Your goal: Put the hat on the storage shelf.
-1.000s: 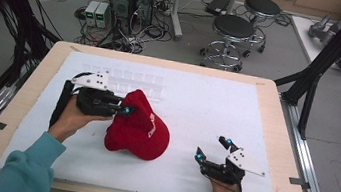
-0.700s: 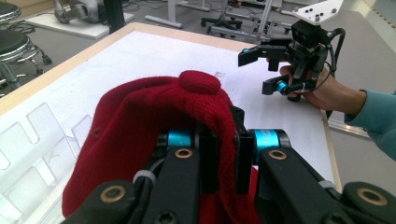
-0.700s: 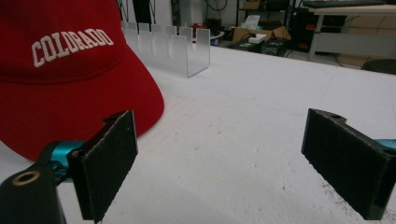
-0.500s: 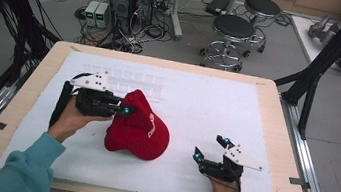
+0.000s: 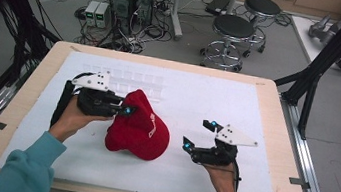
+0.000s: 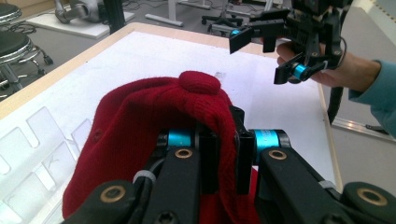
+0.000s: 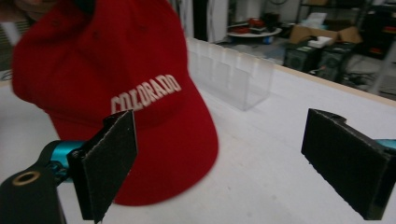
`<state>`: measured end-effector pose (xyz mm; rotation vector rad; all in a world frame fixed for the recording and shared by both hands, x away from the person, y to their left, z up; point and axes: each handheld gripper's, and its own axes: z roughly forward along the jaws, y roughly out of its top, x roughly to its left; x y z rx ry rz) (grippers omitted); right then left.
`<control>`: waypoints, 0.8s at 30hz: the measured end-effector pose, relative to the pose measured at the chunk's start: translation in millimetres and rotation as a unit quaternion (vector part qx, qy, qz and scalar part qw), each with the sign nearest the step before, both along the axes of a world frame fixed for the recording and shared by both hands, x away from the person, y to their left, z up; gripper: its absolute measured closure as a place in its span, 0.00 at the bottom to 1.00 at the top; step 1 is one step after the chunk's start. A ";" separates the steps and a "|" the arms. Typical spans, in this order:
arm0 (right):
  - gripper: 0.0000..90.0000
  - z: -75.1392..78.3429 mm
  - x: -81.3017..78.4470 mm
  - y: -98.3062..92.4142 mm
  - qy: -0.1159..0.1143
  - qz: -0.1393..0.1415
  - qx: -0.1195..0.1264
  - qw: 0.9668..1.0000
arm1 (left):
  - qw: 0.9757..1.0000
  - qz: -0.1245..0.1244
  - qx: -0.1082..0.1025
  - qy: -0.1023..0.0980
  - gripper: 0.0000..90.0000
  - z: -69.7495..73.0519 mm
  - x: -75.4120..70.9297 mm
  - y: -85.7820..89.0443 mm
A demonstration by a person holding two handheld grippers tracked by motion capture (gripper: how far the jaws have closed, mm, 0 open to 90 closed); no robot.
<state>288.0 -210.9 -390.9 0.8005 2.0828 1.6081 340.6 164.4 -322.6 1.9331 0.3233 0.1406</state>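
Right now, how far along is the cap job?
Done: left gripper is shut on the red cap, lifting its crown off the table. In hand: right gripper hangs open beside the brim, touching nothing. Left: a second grip and whatever follows.

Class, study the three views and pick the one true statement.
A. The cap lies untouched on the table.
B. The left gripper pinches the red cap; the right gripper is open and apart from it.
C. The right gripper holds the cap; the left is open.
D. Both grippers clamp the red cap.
B: the left gripper has its jaws shut on a fold of the red cap, while the right gripper stands wide open beside it, holding nothing.
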 end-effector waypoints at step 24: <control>0.33 50.6 46.6 79.4 0.024 0.205 -0.075 0.976 | 1.000 -0.016 0.007 -0.008 0.94 5.4 -0.7 -7.4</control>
